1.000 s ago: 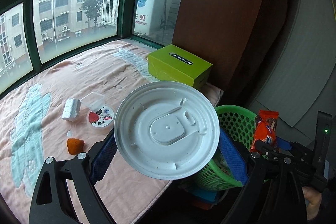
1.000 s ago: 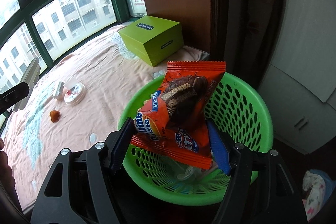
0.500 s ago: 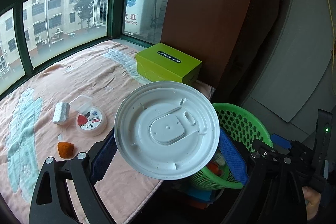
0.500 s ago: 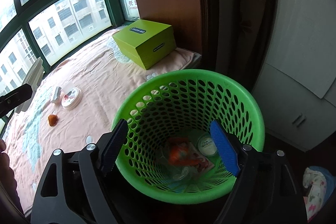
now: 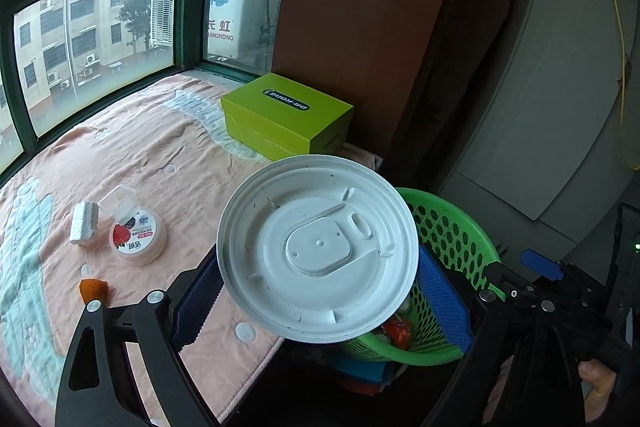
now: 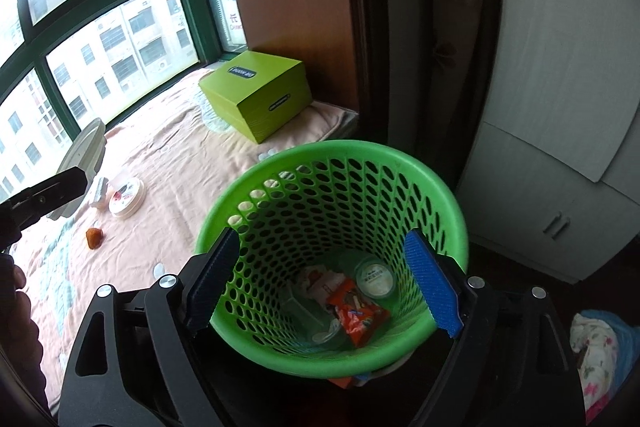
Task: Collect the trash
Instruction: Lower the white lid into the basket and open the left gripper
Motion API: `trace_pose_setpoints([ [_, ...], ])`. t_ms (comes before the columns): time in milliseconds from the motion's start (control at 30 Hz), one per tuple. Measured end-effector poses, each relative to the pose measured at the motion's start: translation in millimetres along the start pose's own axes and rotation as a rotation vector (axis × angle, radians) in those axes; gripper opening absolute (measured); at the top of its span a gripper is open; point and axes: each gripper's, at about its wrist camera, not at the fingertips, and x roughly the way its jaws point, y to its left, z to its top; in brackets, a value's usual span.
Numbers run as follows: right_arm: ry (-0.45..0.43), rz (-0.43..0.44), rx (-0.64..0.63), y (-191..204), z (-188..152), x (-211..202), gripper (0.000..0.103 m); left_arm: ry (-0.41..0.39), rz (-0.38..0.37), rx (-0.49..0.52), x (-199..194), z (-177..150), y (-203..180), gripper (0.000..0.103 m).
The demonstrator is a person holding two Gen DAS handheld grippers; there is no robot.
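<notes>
My left gripper is shut on a round white plastic lid and holds it over the bed's edge, beside the green mesh basket. The lid also shows edge-on in the right wrist view. My right gripper is open and empty above the basket. The orange snack wrapper lies at the basket's bottom with a small round lid and other wrappers.
On the pink blanket lie a strawberry-labelled tub, a white block and an orange scrap. A lime-green box stands at the back by a brown panel. Grey cabinets are to the right.
My right gripper opened and the orange snack wrapper dropped into the basket. My left gripper carried the white lid to the right, closer to the basket.
</notes>
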Motion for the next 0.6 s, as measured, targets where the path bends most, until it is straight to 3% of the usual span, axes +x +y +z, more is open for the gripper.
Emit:
trace_pose_setpoints([
  [600,-0.016,-0.033,0.066,-31,-5,-11,0.085,0.078,-0.080,0.082,44,7,-54,0.089],
])
